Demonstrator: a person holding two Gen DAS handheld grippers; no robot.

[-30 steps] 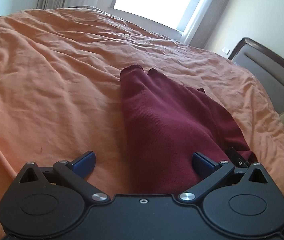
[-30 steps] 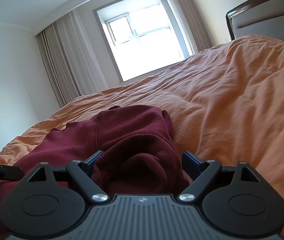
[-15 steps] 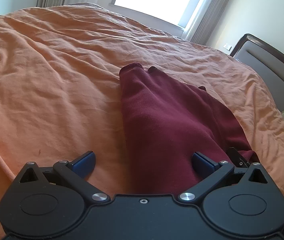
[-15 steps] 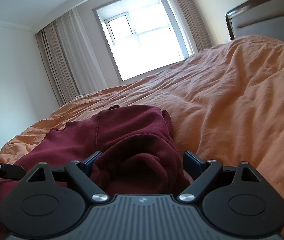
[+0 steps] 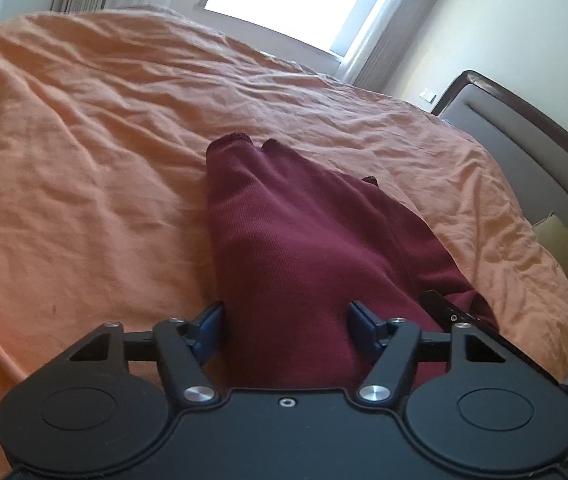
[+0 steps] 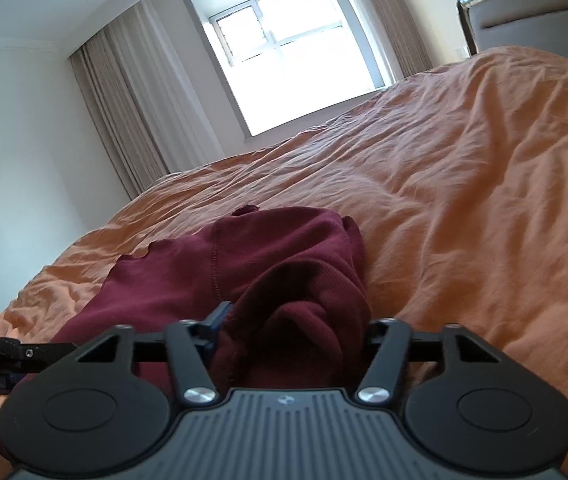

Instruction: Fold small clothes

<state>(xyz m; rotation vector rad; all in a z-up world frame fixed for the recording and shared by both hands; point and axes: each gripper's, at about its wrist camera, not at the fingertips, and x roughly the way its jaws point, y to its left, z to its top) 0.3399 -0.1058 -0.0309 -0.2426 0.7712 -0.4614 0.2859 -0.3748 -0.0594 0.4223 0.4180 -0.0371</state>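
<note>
Left wrist view: maroon garment lies on the orange bed, running from the gripper out toward 12 o'clock, where its far hem ends in two small points. Left gripper has its blue pads set close against both sides of a raised ridge of the cloth; it looks clenched on the garment, though whether the pinch is firm I cannot tell. At 3 o'clock, a black part of the other tool rests against the garment's edge.

Right wrist view: the same garment is bunched into thick rolls in front of the right gripper. One blue pad presses the cloth at 9 o'clock; the opposite pad is buried in fabric. Reads as grasping a gathered end. Window at 12 o'clock; headboard at 2 o'clock.

Progress, as judged: early. Both near ends are taken up, but the garment is heaped on the right side, not flat, and no clean fold edge shows. Left to do: spread or tension it, carry the held end over, square the stack.
</note>
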